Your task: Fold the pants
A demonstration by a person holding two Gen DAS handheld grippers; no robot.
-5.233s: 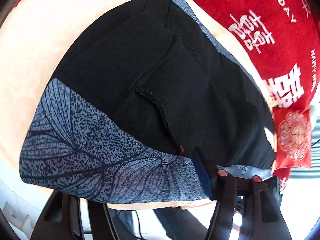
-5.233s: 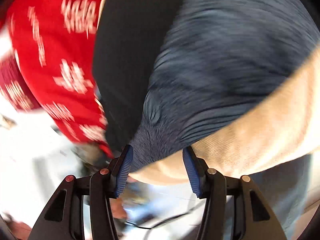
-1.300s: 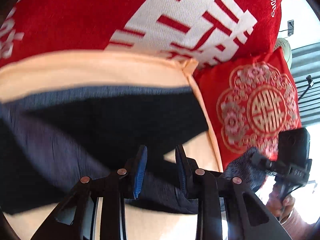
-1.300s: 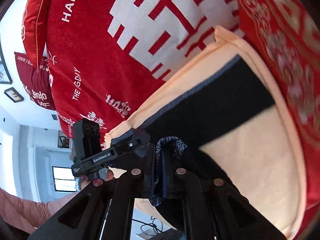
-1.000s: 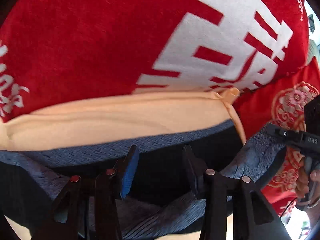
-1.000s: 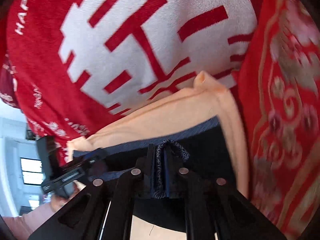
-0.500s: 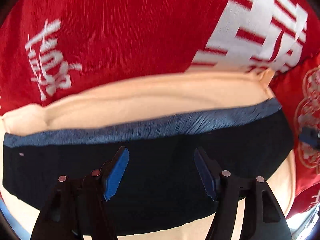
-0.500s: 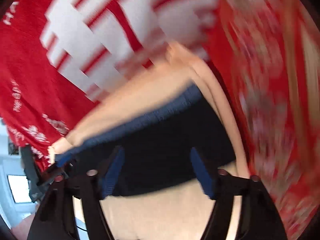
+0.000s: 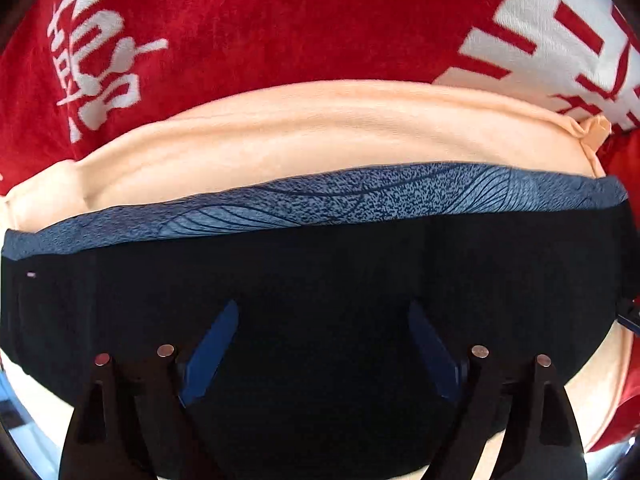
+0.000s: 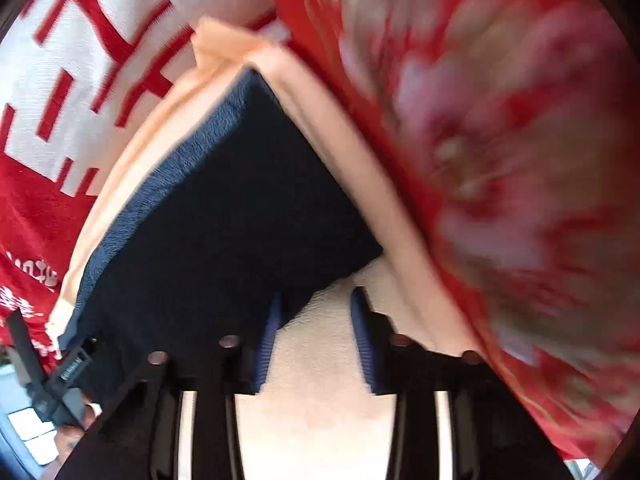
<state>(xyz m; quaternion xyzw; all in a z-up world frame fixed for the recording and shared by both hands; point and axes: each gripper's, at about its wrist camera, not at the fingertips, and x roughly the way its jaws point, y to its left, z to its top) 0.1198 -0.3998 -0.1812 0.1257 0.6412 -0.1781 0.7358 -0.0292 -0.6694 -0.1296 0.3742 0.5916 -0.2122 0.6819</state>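
- A peach cushion (image 9: pixel 320 128) carries the work, backed by a red blanket (image 9: pixel 280 24) with white lettering; a red floral pillow (image 10: pixel 500 140) lies along the cushion's right edge.
- The pants (image 9: pixel 320 272) lie folded on the cushion as a flat black band, with a blue-grey leaf-print strip (image 9: pixel 360 200) along the far edge.
- The left tool (image 9: pixel 322 344) hangs over the black cloth, fingers spread wide and empty; whether the tips touch the fabric I cannot tell.
- The right tool (image 10: pixel 316 336) is parted and holds nothing; its left finger sits at the near corner of the pants, its right finger over bare cushion.
- Risk: that left finger could snag the corner and peel the top layer back, undoing the fold.
- Risk: the cushion is soft, so a press from the left tool could wrinkle or shift the layers.
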